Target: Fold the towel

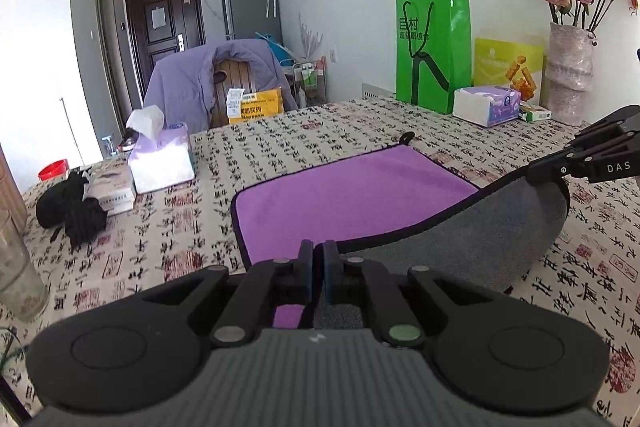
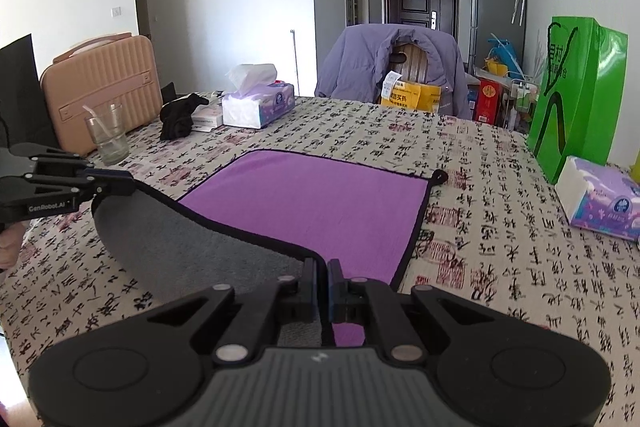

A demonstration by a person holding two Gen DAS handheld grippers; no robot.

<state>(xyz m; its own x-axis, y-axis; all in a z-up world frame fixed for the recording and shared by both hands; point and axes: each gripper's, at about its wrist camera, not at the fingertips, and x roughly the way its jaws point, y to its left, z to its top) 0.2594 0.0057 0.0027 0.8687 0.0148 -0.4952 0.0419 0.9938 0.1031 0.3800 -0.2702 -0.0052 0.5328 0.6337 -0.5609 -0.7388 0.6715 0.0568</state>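
A towel (image 1: 352,195), purple on top, grey underneath, with a black hem, lies on the patterned tablecloth. Its near edge is lifted, showing the grey underside (image 1: 480,227) sagging between both grippers. My left gripper (image 1: 319,251) is shut on the near left corner of the towel. My right gripper (image 2: 322,269) is shut on the near right corner; it also shows in the left wrist view (image 1: 548,173). In the right wrist view the towel (image 2: 320,203) lies flat at its far end and my left gripper (image 2: 116,183) holds the other raised corner.
A tissue box (image 1: 160,159) and black cloth (image 1: 76,215) sit far left, a glass (image 2: 106,135) and a pink case (image 2: 100,83) beside them. A green bag (image 1: 432,51), another tissue box (image 1: 486,105) and a flower vase (image 1: 570,75) stand at the right. A chair with a jacket (image 2: 384,63) is behind the table.
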